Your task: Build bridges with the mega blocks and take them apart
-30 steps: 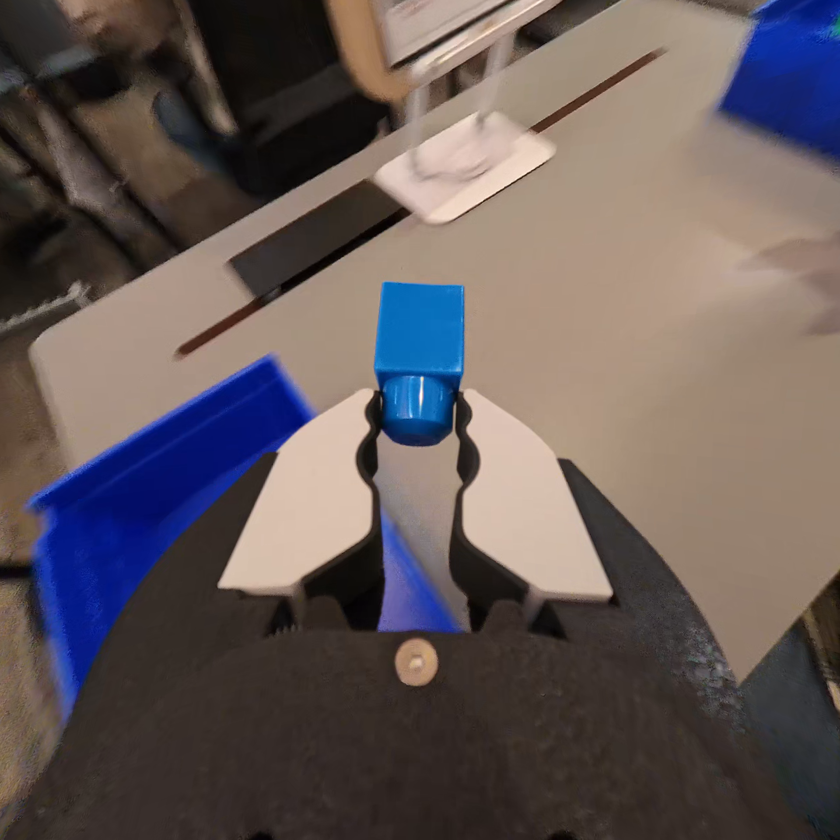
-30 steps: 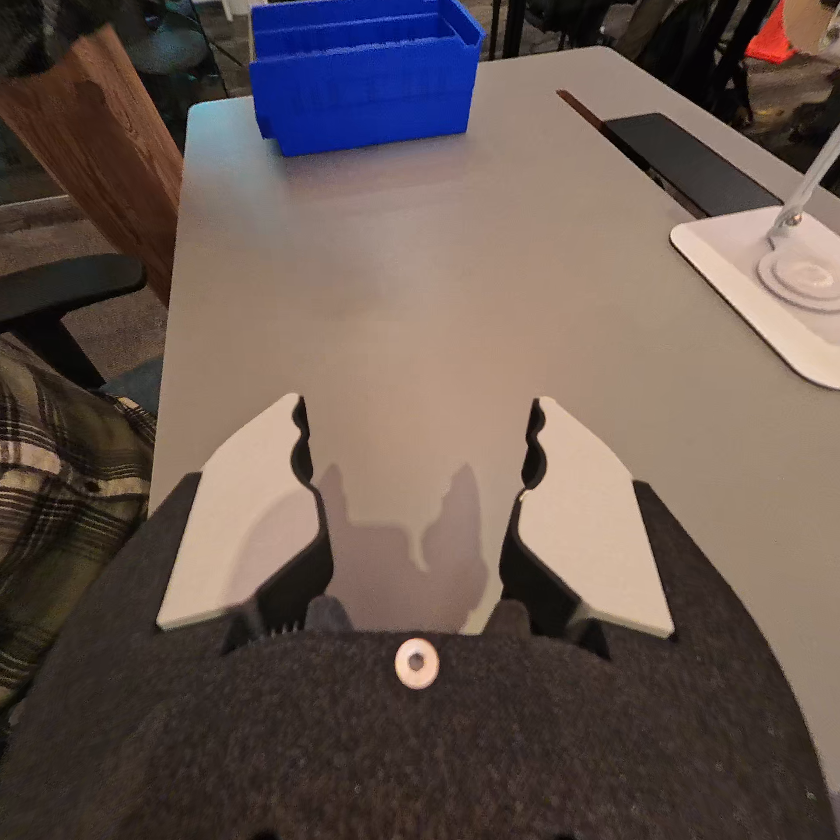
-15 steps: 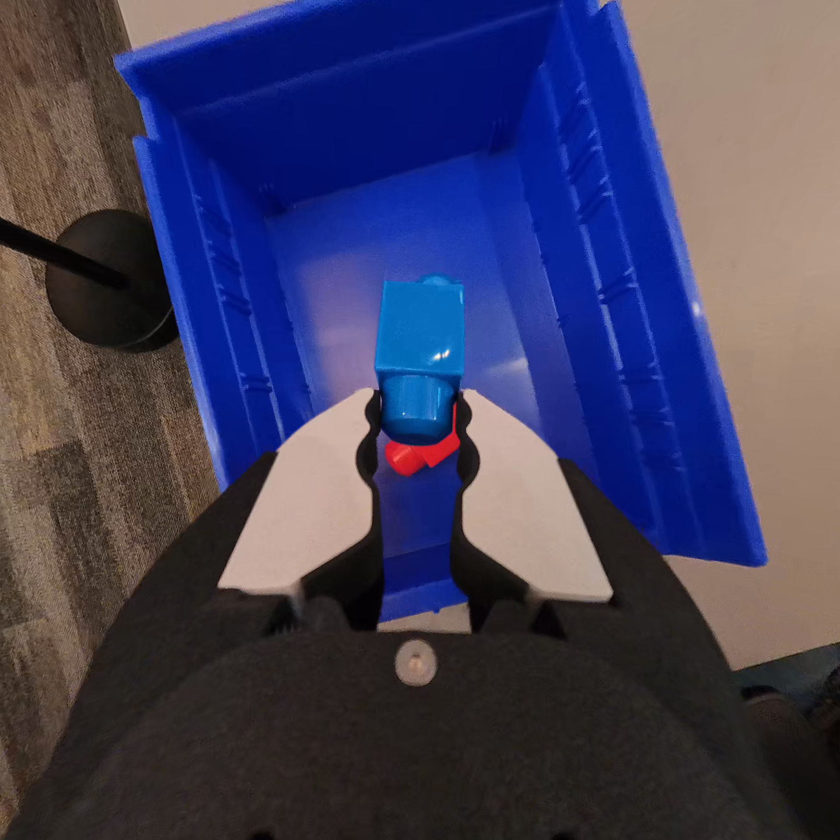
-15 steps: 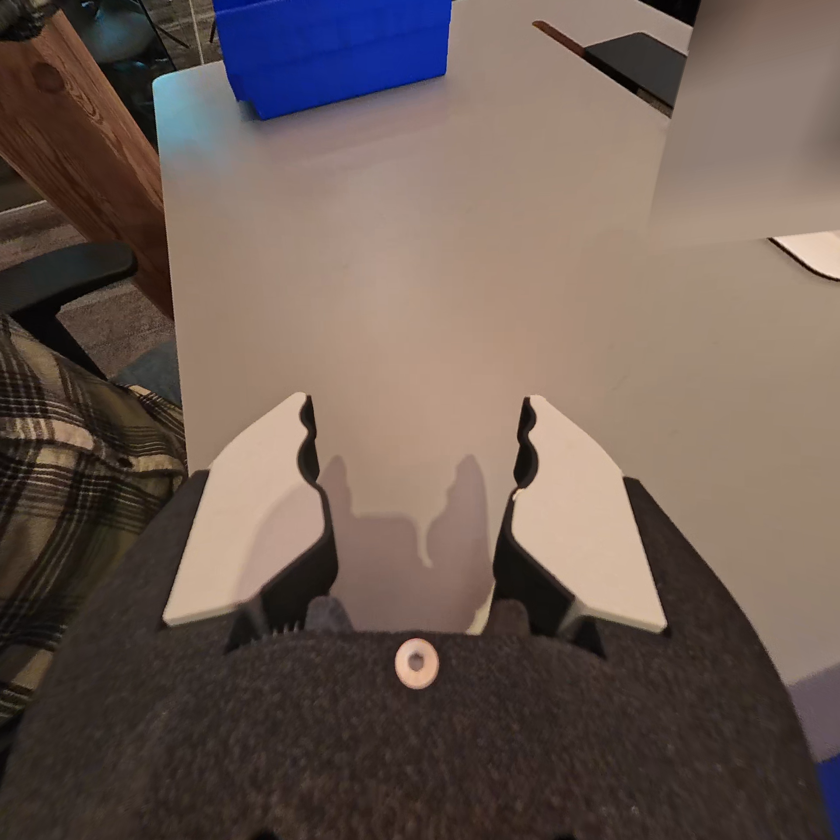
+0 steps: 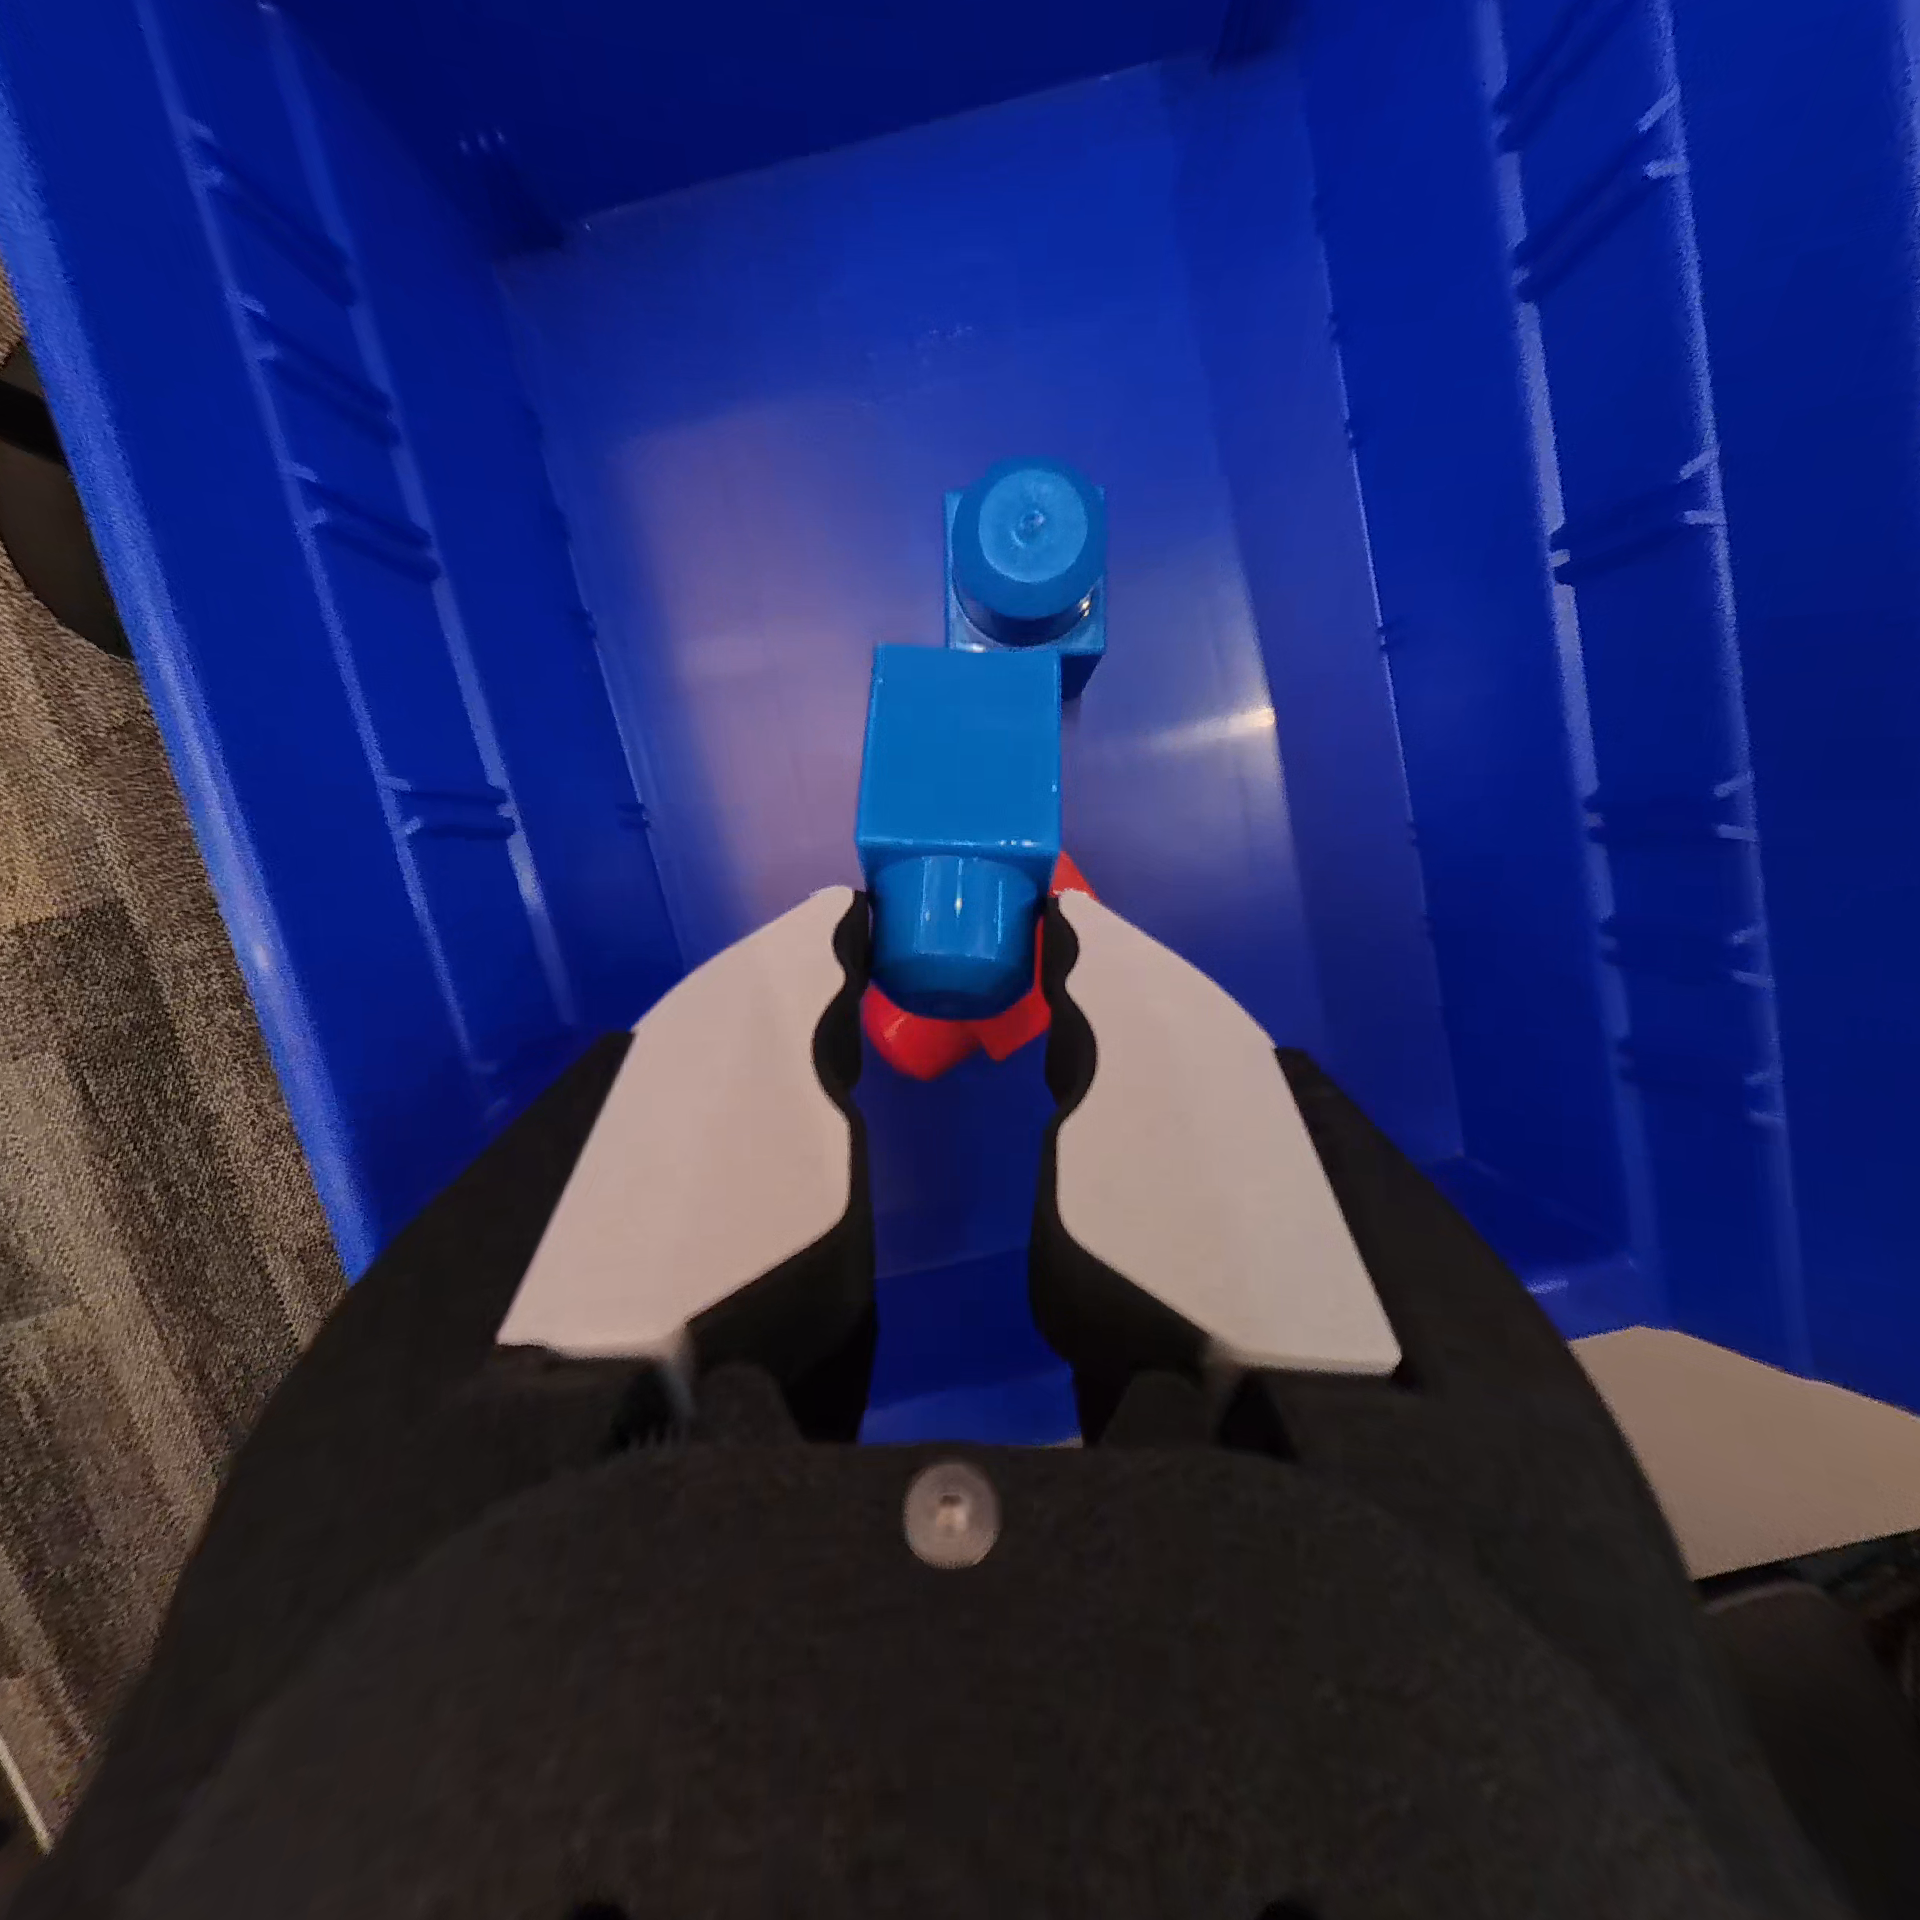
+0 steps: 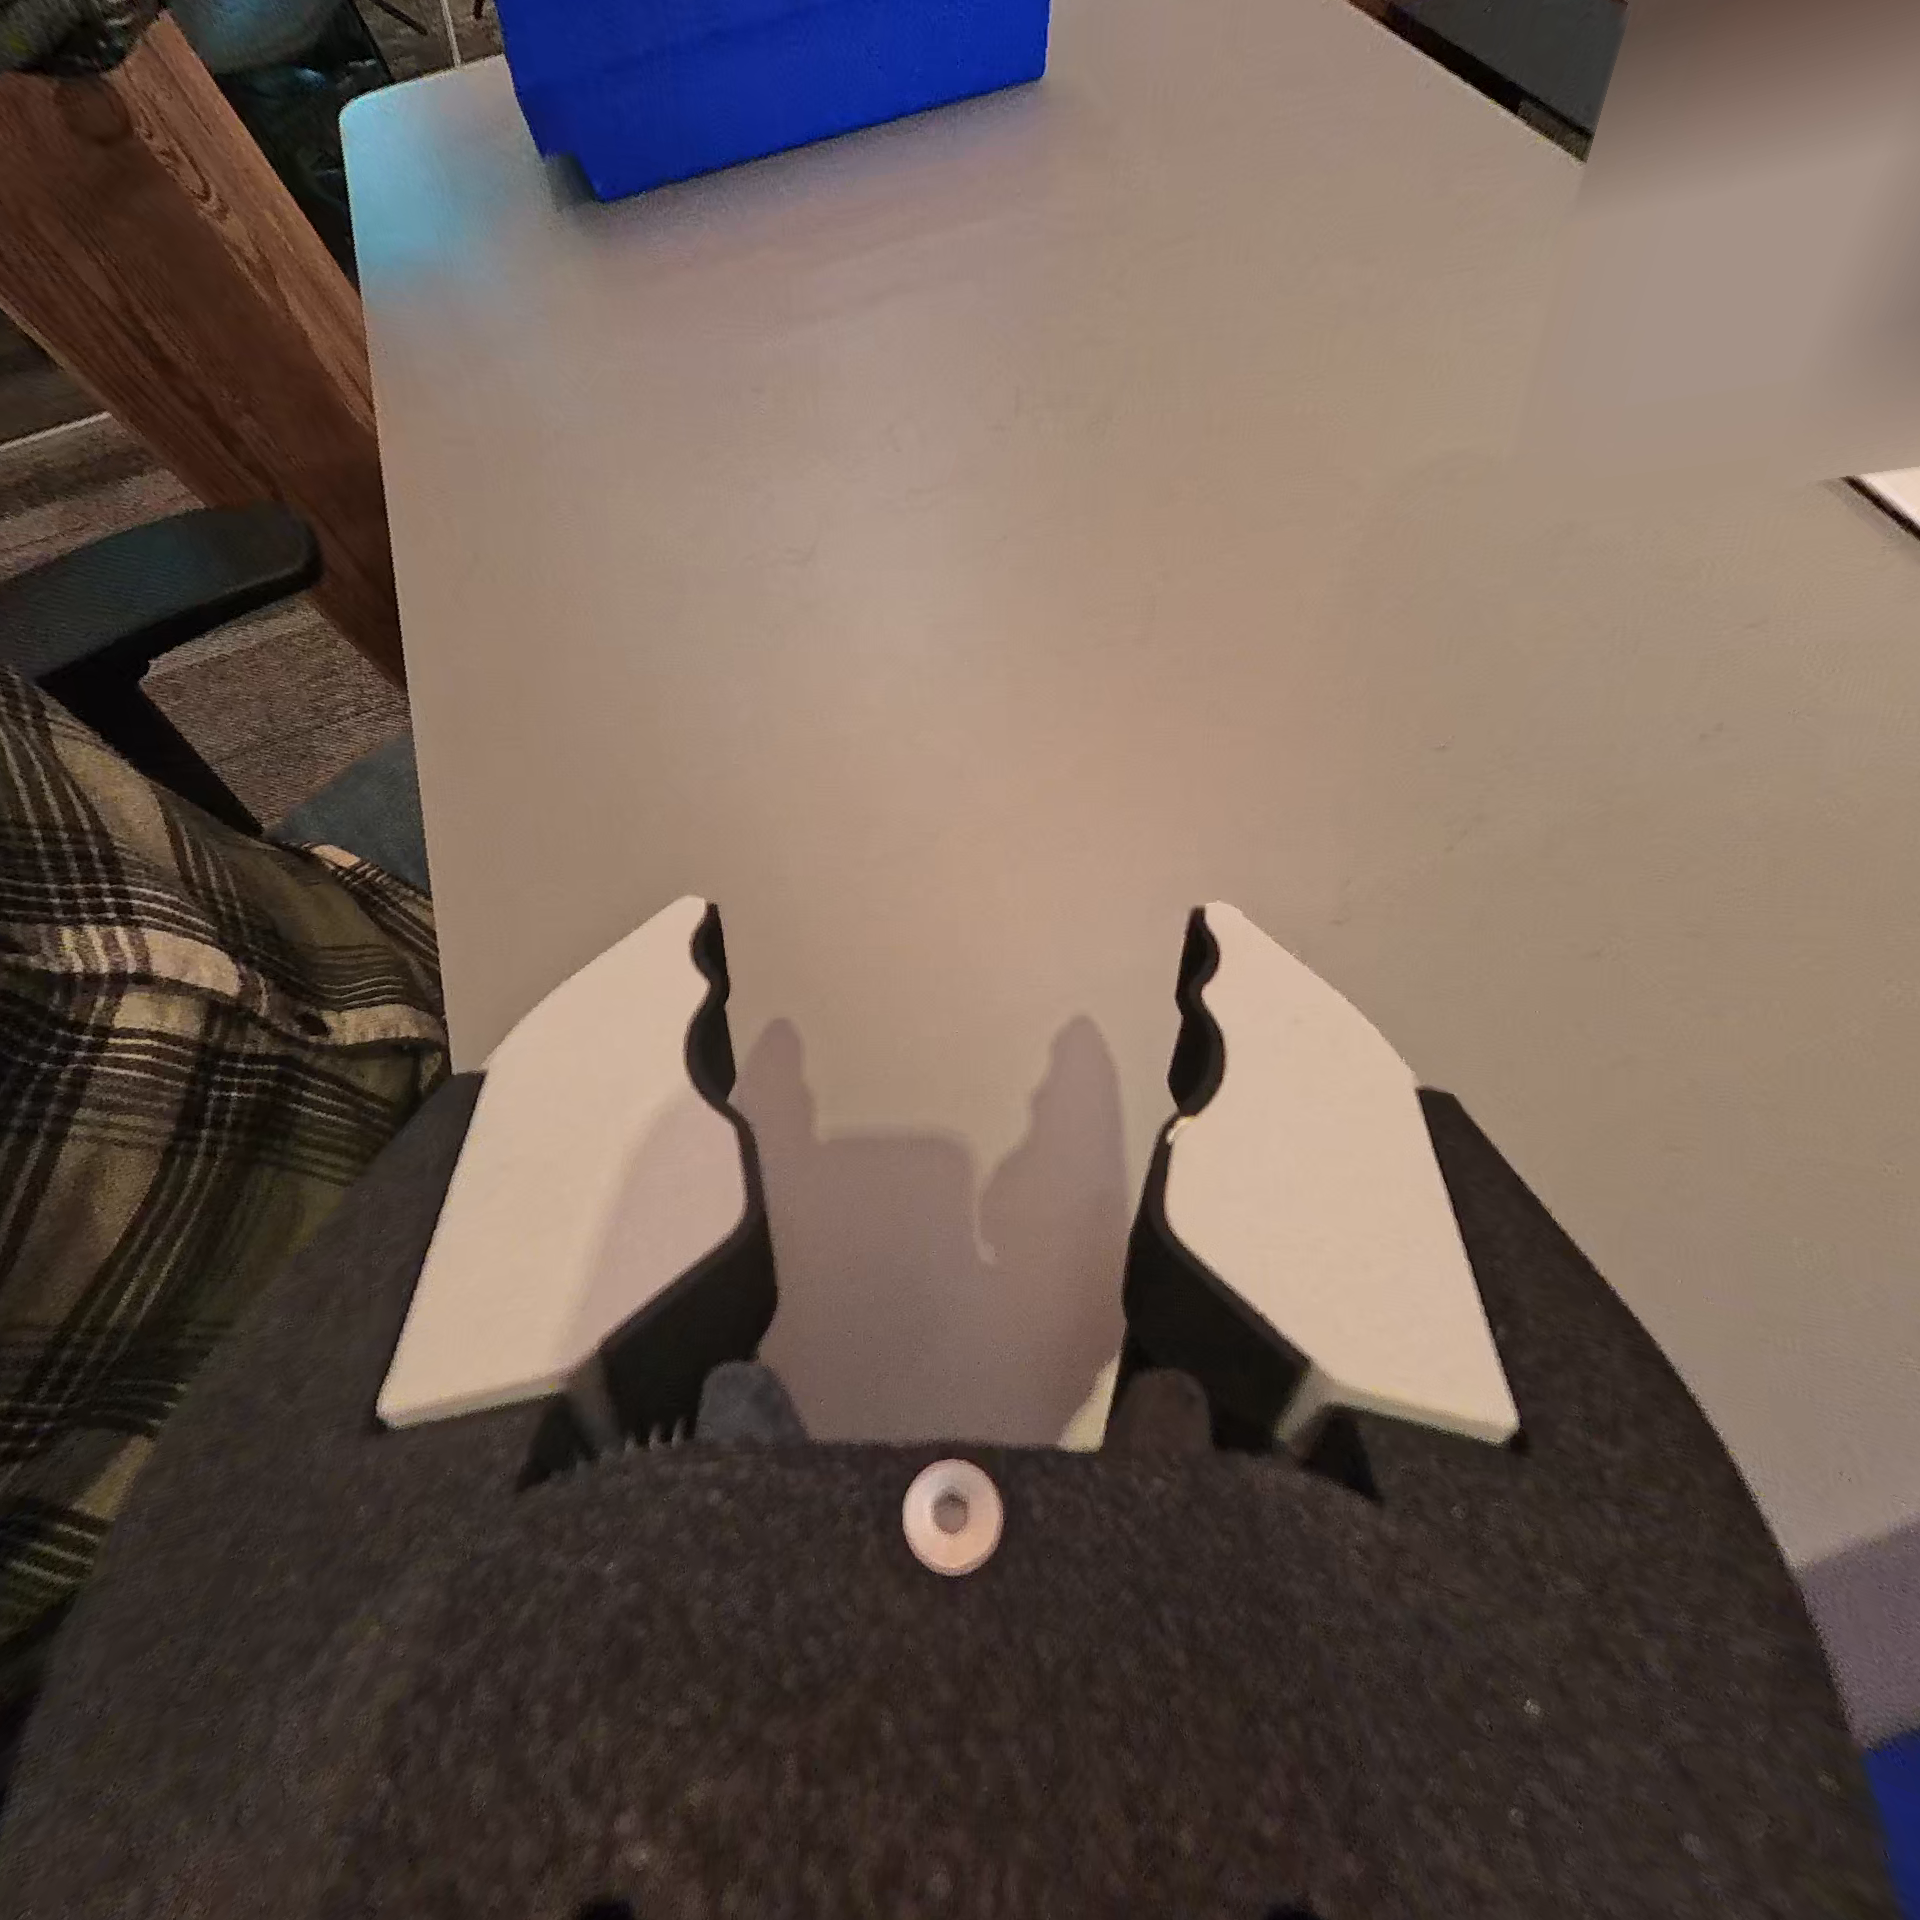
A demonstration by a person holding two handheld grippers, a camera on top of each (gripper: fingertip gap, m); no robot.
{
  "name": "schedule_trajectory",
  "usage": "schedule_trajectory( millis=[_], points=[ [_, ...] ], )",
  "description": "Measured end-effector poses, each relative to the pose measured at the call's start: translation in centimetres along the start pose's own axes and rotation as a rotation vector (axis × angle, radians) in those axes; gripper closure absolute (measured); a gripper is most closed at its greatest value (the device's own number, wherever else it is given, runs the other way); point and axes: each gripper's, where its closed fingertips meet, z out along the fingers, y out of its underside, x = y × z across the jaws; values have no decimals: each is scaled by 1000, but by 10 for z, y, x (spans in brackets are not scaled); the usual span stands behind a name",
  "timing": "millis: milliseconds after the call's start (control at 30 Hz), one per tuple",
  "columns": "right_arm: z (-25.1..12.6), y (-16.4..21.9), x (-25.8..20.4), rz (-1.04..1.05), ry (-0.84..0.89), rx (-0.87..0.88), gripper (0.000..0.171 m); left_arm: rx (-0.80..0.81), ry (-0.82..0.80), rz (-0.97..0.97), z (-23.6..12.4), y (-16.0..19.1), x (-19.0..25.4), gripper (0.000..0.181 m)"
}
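Note:
In the left wrist view my left gripper (image 5: 951,920) is shut on the stud of a blue one-stud block (image 5: 961,758) and holds it inside a blue bin (image 5: 312,520), above the bin floor. A second blue one-stud block (image 5: 1029,561) stands on the bin floor just beyond it. A red block (image 5: 930,1034) lies under the held block, mostly hidden. In the right wrist view my right gripper (image 6: 951,935) is open and empty, low over the bare grey table (image 6: 987,520).
A blue bin (image 6: 769,83) stands at the table's far end in the right wrist view. A wooden panel (image 6: 177,270) and a black chair part (image 6: 135,603) are left of the table. A plaid sleeve (image 6: 156,1039) is at lower left. Carpet (image 5: 104,1039) lies left of the bin.
My left gripper swung from over the table to above the bin, then went down into it with the blue block. My right gripper drew back slightly and stayed open.

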Motion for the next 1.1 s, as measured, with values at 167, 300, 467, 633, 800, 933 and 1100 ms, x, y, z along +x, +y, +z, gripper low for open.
schedule_trajectory(
  millis=[167,300,467,633,800,933,1100],
  points=[
    [0,5,-1,-2,11,-22,86,-1,18,-11,5,4,1,149],
    [-4,5,-1,2,18,-15,86,8,24,-22,6,5,1,149],
    [-5,6,-4,0,20,-18,86,14,28,-25,6,6,2,149],
    [-7,8,-5,1,21,-23,86,24,30,-26,5,4,2,149],
    [-7,9,-6,2,22,-27,86,24,33,-28,6,4,2,149],
    [-7,8,-6,2,19,-25,85,21,36,-37,8,6,1,149],
    [-7,7,-7,4,19,-20,81,42,5,-58,4,5,-6,132]
  ],
)
